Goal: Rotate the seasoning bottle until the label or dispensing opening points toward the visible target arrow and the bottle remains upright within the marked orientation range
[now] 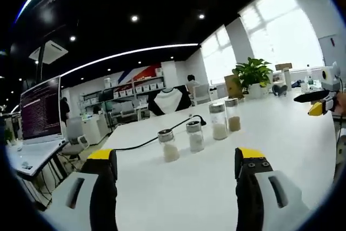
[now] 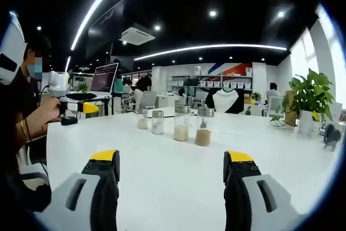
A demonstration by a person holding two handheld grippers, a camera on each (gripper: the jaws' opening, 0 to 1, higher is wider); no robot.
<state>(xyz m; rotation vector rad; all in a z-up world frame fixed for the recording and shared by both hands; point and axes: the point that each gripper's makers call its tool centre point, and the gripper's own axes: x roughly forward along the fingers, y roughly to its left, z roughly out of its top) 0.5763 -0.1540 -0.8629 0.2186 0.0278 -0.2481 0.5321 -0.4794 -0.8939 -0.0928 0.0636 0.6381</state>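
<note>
Four glass seasoning bottles with silver caps stand upright in a row on the white table (image 1: 178, 193). In the left gripper view they are a short one with pale powder (image 1: 168, 145), a short one (image 1: 195, 136), a tall one with white grains (image 1: 218, 121) and a tall one with brown grains (image 1: 233, 114). My left gripper (image 1: 175, 158) is open, short of the row and touching none. My right gripper (image 2: 170, 158) is open too, facing the same row from the other side, with the brown-grain bottle (image 2: 204, 126) and white-grain bottle (image 2: 181, 124) nearest.
A black cable (image 1: 146, 142) runs across the table behind the bottles. A potted plant (image 1: 251, 74) stands at the table's far end and a monitor (image 1: 40, 109) on a side desk. A seated person (image 2: 21, 106) holds the left gripper (image 2: 81, 106).
</note>
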